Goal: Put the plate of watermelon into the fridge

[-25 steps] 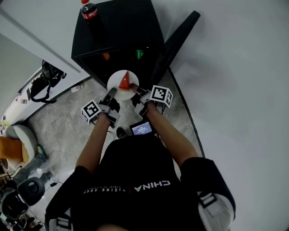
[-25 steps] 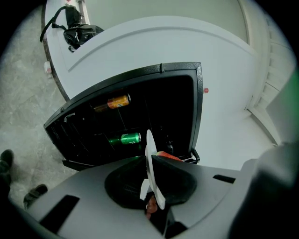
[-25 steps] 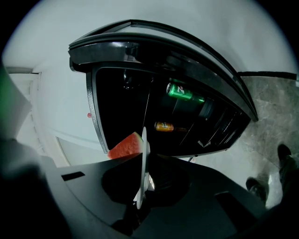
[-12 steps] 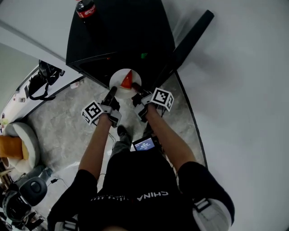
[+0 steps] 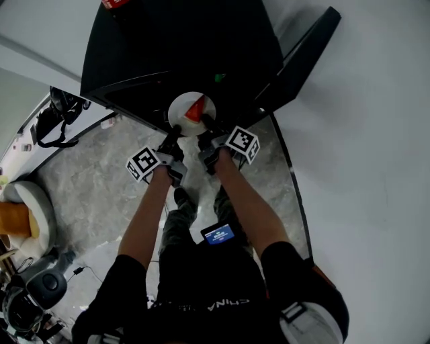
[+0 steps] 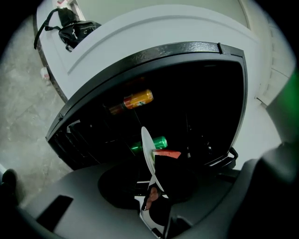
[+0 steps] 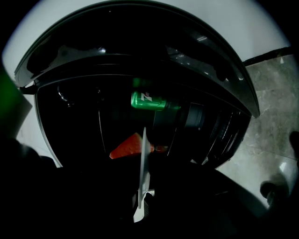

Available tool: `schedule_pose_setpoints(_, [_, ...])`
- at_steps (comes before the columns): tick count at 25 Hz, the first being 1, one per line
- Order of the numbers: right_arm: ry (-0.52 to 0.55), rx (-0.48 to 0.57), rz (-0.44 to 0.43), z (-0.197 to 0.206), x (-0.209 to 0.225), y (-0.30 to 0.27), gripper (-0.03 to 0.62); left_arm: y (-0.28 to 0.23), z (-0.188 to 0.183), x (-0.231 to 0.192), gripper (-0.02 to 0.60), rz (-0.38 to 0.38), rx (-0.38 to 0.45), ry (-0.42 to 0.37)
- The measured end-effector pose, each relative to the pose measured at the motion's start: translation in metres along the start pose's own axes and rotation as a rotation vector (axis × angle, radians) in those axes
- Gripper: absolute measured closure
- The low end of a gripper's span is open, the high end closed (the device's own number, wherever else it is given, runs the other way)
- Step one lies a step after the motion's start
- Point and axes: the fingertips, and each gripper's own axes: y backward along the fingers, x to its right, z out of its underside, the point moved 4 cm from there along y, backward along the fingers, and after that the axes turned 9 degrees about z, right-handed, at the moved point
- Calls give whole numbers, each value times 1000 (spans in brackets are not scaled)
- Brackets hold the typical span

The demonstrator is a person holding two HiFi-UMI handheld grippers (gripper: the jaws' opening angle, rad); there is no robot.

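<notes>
Plate (image 5: 181, 115): one, white, round, held face up and level at the open front of the fridge (image 5: 168, 47); both gripper views show it edge-on as a thin pale line running away from the camera toward the dark interior. Whether its far rim has crossed the fridge's threshold cannot be told. Watermelon (image 5: 195, 109): one red triangular wedge lying on the plate, long axis running from the person toward the fridge, tip pointing into the opening. Left gripper (image 5: 176, 132): one, jaws closed on the plate's near-left rim. Right gripper (image 5: 203, 125): one, jaws closed on the plate's near-right rim, so the plate hangs between the two. Fridge: one, black and low, with its door (image 5: 306, 47) swung open to the right. Inside it are one green can (image 7: 148, 101) lying on its side beyond the plate and one orange bottle (image 6: 135, 99), also on its side, higher up in the left gripper view. Cola bottle (image 5: 114, 3): one, on top of the fridge, only its red label in frame. Floor (image 5: 101, 195): grey stone, under the plate's near edge and the person's arms. Bag (image 5: 48, 122): one, black, on a white ledge well to the left.
</notes>
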Motion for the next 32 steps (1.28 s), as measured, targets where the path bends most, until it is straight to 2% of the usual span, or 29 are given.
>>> schedule_pose_setpoints(4, [5,27,9,6,9,-12,562,-2,5,-16,497,-28,3,55])
schedule_pose_setpoints(8, [7,57,17,12,-7,-11,562,-5,5,-1,497,27,3,102])
schedule_pose_setpoints(13, [76,84,23,30,-87,24,562,9,-11,71,500,99,50,184])
schedule_pose_setpoints(15, [98,82,25,38,-105,26,562,13,-24,83,504,123,67,197])
schedule_pose_setpoints(20, [126,51,48,34,-89,39,563,11,-11,72,535,105,89,235])
schedule_pose_setpoints(25, [182,10,59,53,-94,43,559,24,-18,70,548,99,137,260])
schedule_pose_setpoints(29, [239,-21,53,56,-88,52,490,24,-8,62,551,66,160,262])
schedule_pose_setpoints(32, [279,-37,62,54,-89,56,471,20,-6,59,552,31,182,270])
